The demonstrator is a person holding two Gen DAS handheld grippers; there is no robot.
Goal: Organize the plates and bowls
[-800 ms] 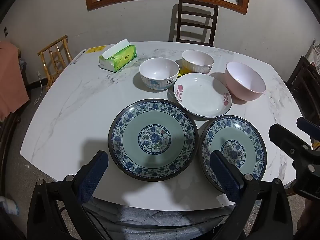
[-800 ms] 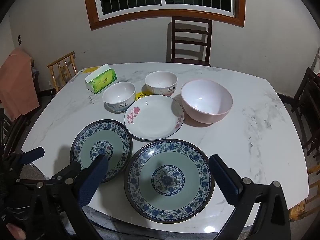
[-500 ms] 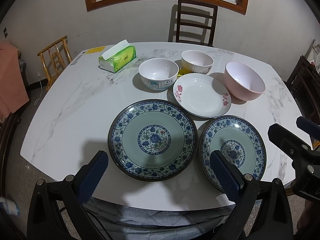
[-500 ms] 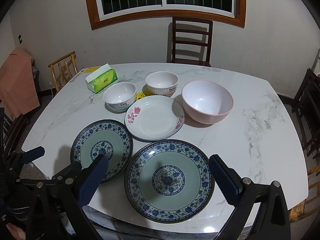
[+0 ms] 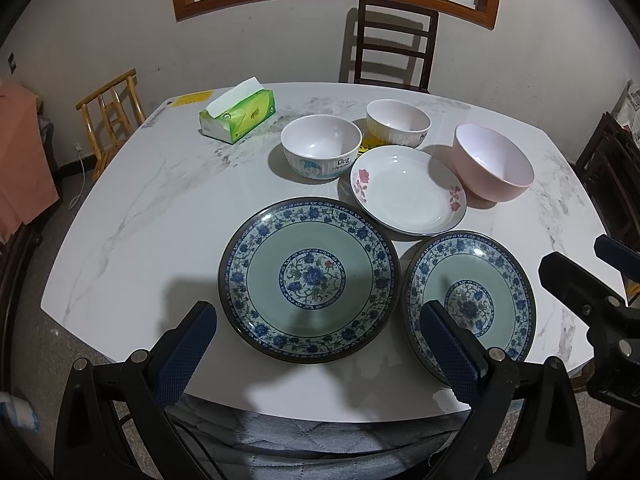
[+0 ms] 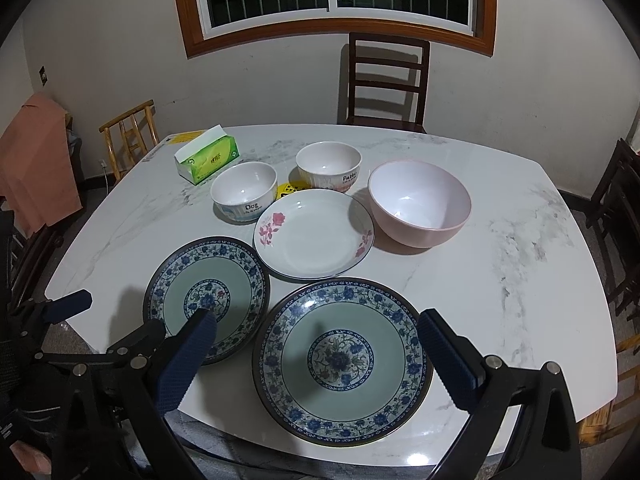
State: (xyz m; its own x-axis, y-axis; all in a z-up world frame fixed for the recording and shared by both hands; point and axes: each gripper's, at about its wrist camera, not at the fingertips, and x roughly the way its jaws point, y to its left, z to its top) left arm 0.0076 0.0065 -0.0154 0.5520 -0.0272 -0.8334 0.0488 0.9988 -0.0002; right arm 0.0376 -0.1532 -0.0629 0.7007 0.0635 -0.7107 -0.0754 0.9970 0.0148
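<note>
Pre-grasp: nothing stacked yet, both tools empty.
Left gripper (image 5: 316,344) and right gripper (image 6: 318,354) hang spread wide at the near table (image 6: 540,280) edge. Landmark: white floral plate (image 6: 314,234). Two blue plates (image 6: 342,360) (image 5: 310,278) sit just in front of it, pink bowl (image 6: 419,203) to its right, two small bowls (image 6: 244,191) (image 6: 329,166) behind. Next, likely: pinch one blue rim, lift onto the other.
</note>
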